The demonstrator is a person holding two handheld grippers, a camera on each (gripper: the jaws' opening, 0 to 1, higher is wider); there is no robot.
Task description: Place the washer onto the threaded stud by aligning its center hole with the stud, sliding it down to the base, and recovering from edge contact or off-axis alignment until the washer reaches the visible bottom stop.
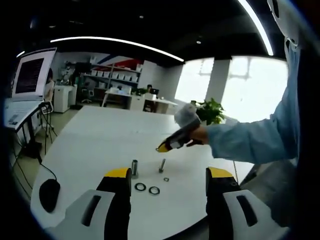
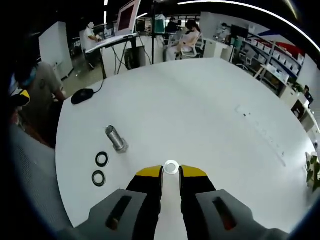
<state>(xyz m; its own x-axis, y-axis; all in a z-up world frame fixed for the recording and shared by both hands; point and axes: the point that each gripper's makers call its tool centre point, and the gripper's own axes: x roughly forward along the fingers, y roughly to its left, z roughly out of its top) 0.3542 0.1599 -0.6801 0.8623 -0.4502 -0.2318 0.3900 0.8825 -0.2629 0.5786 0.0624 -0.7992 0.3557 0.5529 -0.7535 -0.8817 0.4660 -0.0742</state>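
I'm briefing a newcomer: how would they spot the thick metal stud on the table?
On the white table, look near the edge by the black mouse. The thick stud stands beside two dark rings; it is the short, silvery, broad cylinder, unlike the flat rings.

Open office under a dark ceiling with long curved light strips. Broad white round table; black mouse near its edge. Bright windows and a potted plant beyond; shelving, desks, a monitor on a stand.
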